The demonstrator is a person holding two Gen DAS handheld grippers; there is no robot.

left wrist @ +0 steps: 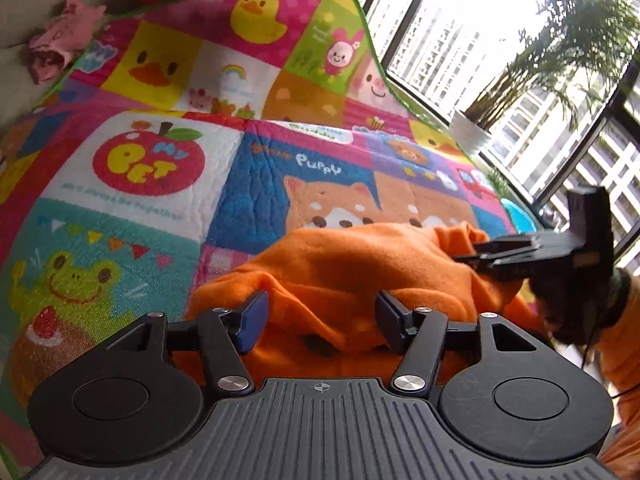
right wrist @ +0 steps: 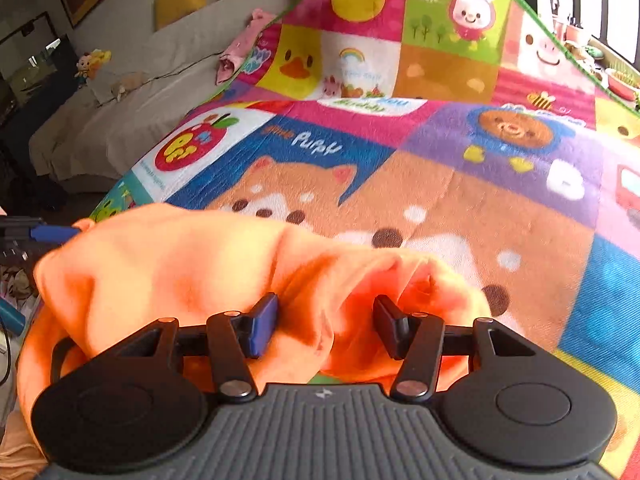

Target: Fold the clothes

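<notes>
Orange fleece garment [left wrist: 340, 276] lies bunched in a soft, rumpled heap at the near edge of the patchwork blanket [left wrist: 152, 216], filling the 6 o'clock part of both wrist views; its long axis runs crosswise, from 9 to 3 o'clock, and no collar or hem can be made out to say which way it points. The cloth is fuzzy and thick, folding into rounded ridges, with a few dark spots printed on the part nearest the left tongs [left wrist: 320, 322]. Those tongs stand spread, their blue-padded tips on either side of a hump of the fleece without closing on it. The right tongs [right wrist: 326, 326] are likewise spread wide in their own view, fleece bulging up between the blades; in the left view they enter from 3 o'clock, and from that side angle I cannot tell whether their tips pinch the garment's far fold. Beyond the heap, toward 12 o'clock, the blanket is a plush, quilted fabric in bright squares: a brown puppy [right wrist: 280, 196], a red apple [left wrist: 149, 160], a green frog [left wrist: 68, 280], yellow ducks [left wrist: 258, 12], with a green bound edge rising up at the back. At 10 o'clock in the left view a crumpled pink cloth [left wrist: 60, 40] sits on a pale sofa [right wrist: 132, 92]. At 2 o'clock, a leafy palm [left wrist: 560, 40] in a white pot stands before tall dark-framed windows [left wrist: 440, 40].
</notes>
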